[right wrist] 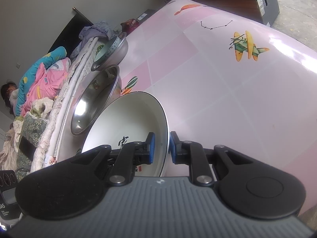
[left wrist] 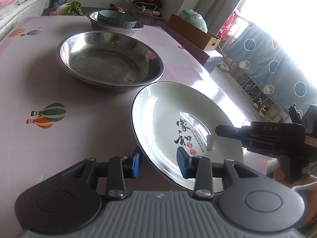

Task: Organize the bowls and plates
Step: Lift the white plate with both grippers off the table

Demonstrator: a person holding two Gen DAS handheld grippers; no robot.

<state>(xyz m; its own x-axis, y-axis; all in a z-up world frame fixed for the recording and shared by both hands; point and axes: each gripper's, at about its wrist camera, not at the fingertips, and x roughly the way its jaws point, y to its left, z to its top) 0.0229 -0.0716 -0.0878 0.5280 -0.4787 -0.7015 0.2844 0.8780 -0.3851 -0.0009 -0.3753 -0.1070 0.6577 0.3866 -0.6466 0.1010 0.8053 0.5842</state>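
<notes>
A white deep plate (left wrist: 168, 109) with black calligraphy hangs tilted above the pink table (left wrist: 59, 83). My left gripper (left wrist: 159, 161) is shut on its near rim, one blue pad under the plate and one on its inner face. My right gripper (left wrist: 220, 131) comes in from the right and clamps the opposite rim. In the right wrist view that gripper (right wrist: 162, 148) is shut on the plate (right wrist: 128, 123) edge. A wide steel basin (left wrist: 111, 59) (right wrist: 95, 99) sits just beyond the plate. Farther back, a teal bowl (left wrist: 116, 19) (right wrist: 108, 47) rests in a second steel basin (left wrist: 111, 29).
The table (right wrist: 237, 79) stretches bare past the plate, with its edge dropping to the floor. A cardboard box (left wrist: 194, 31) and bags stand behind it. A bed (right wrist: 59, 103) with bedding runs along the basin side, and a person (right wrist: 10, 95) lies there.
</notes>
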